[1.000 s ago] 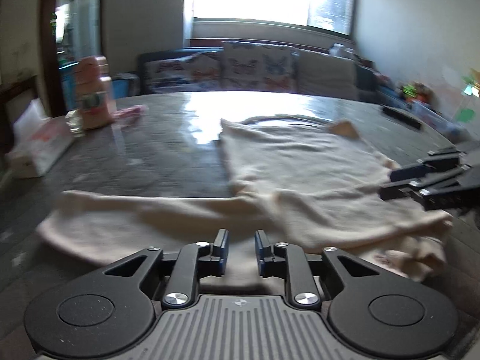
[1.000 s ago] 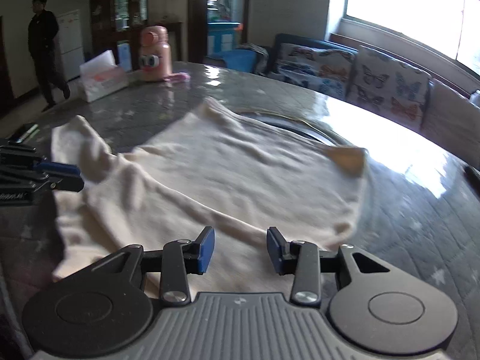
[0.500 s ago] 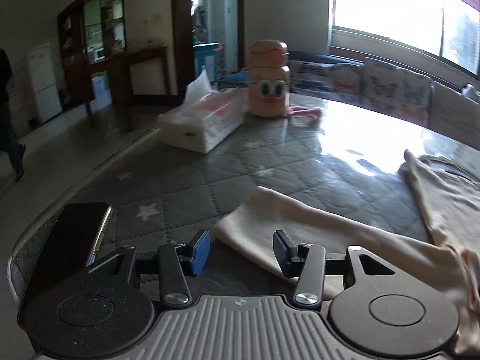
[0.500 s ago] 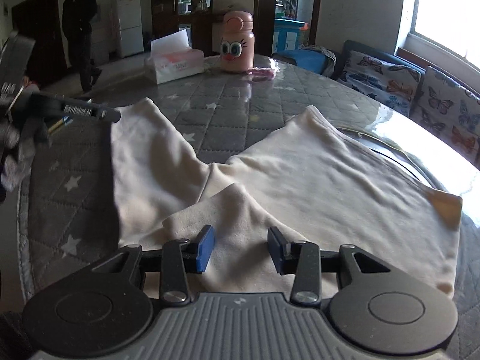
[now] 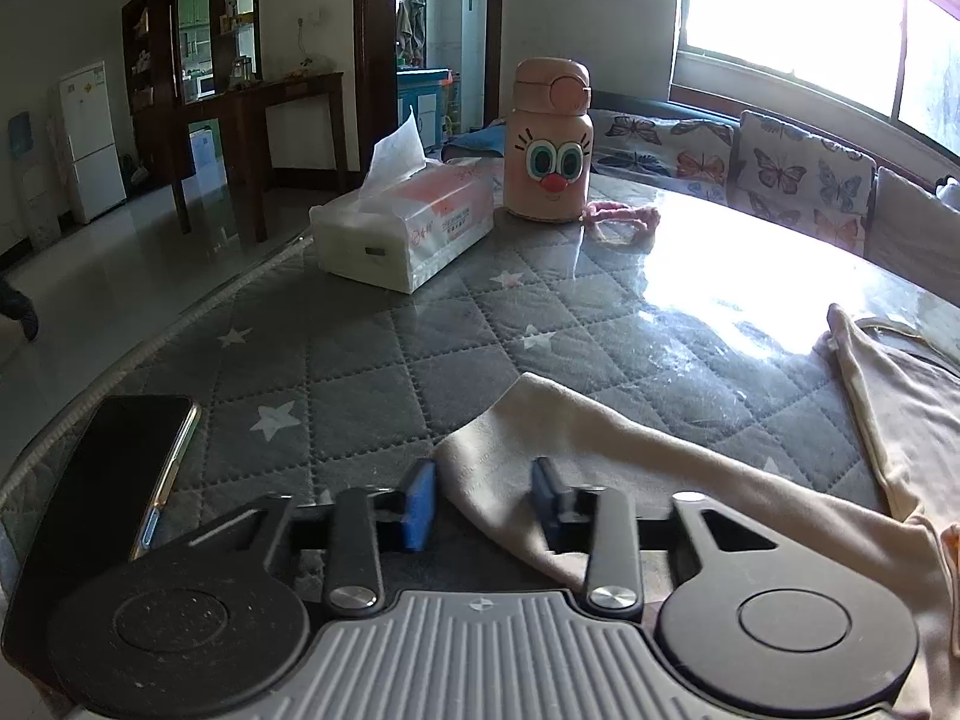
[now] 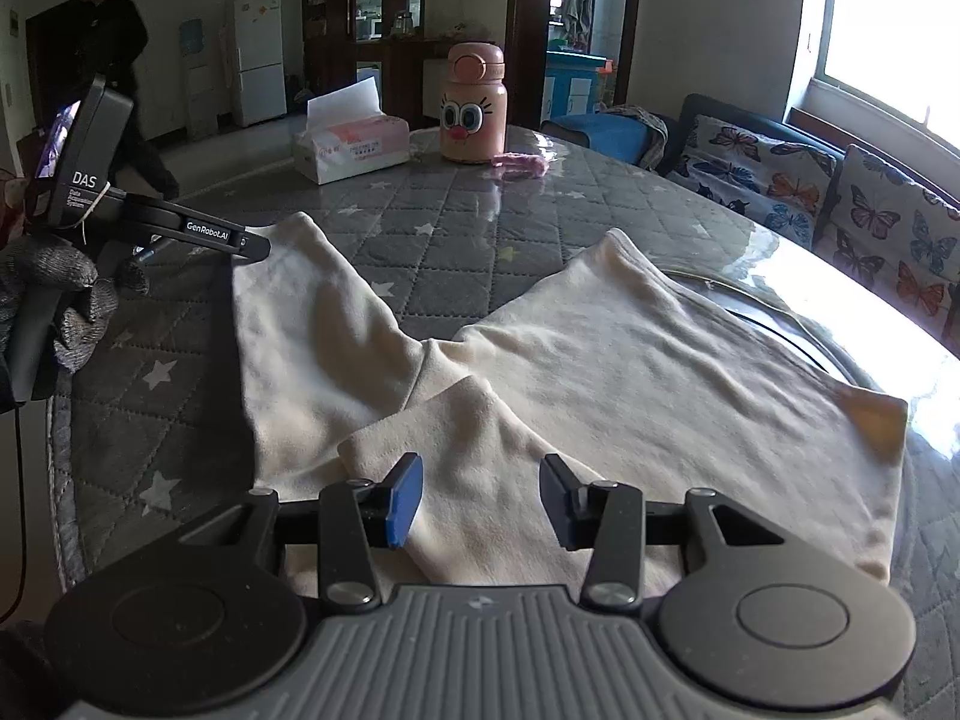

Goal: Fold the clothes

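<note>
Left tool, swung to the sleeve stretching rightward, is closing, not yet gripping.

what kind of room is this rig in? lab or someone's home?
A home, most likely a living and dining room: a sofa with butterfly cushions under the window, a fridge beyond, and a quilt-covered table holding a tissue box and a cartoon-face bottle.

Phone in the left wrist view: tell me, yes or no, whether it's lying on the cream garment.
No: the phone lies on bare quilted table cover, apart from the cream garment.
</note>
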Demonstrator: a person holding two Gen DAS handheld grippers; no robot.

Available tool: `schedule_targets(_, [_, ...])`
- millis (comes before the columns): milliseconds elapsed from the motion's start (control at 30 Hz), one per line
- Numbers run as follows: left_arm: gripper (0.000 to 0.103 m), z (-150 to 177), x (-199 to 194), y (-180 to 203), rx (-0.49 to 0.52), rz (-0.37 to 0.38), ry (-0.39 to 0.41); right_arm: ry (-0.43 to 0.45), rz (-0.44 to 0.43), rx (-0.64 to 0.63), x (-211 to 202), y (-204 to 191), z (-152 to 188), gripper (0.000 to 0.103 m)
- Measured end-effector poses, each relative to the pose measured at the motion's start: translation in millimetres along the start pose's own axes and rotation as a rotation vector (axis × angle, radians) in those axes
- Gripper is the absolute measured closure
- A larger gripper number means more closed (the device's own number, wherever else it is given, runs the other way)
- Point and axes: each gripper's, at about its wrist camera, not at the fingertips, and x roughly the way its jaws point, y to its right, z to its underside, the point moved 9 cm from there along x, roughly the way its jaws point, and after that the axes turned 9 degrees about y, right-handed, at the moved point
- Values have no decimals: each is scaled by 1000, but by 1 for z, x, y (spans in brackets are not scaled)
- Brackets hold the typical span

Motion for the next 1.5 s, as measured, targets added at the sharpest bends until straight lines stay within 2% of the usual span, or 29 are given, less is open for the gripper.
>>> schedule_targets(100, [92,-2,0,-1,-11,-1,7,8,7,6,-5,3,0,60])
schedule_targets(200, [97,-5,-6,-1,-35,15,24,19,17,19,-11,7,0,60])
schedule_targets(367, [98,-21,-27,11,-54,75,85,34,32,45,-19,14,0,59])
schedule_targets(533, [99,-42,-64,54,-24,213,161,54,45,74,-29,22,-1,60])
schedule_targets(733, [99,-52,-112,132,52,452,223,76,74,119,-43,36,3,60])
schedule_targets(933, [99,-34,-144,207,145,670,212,84,114,169,-57,53,16,60])
schedule_targets(1033, [98,-18,-150,239,183,765,170,78,148,207,-66,67,28,60])
schedule_targets(1133, [95,4,-154,263,244,830,125,72,178,240,-74,79,37,60])
schedule_targets(1267, [82,21,-158,267,305,843,113,69,212,279,-84,93,47,60])
schedule_targets(1333, [70,19,-151,259,308,835,112,72,223,296,-88,98,49,60])
schedule_targets(1467, [65,9,-143,227,283,784,123,79,205,328,-89,99,48,61])
schedule_targets(1500, [61,8,-141,218,279,766,125,78,192,334,-87,97,48,61])
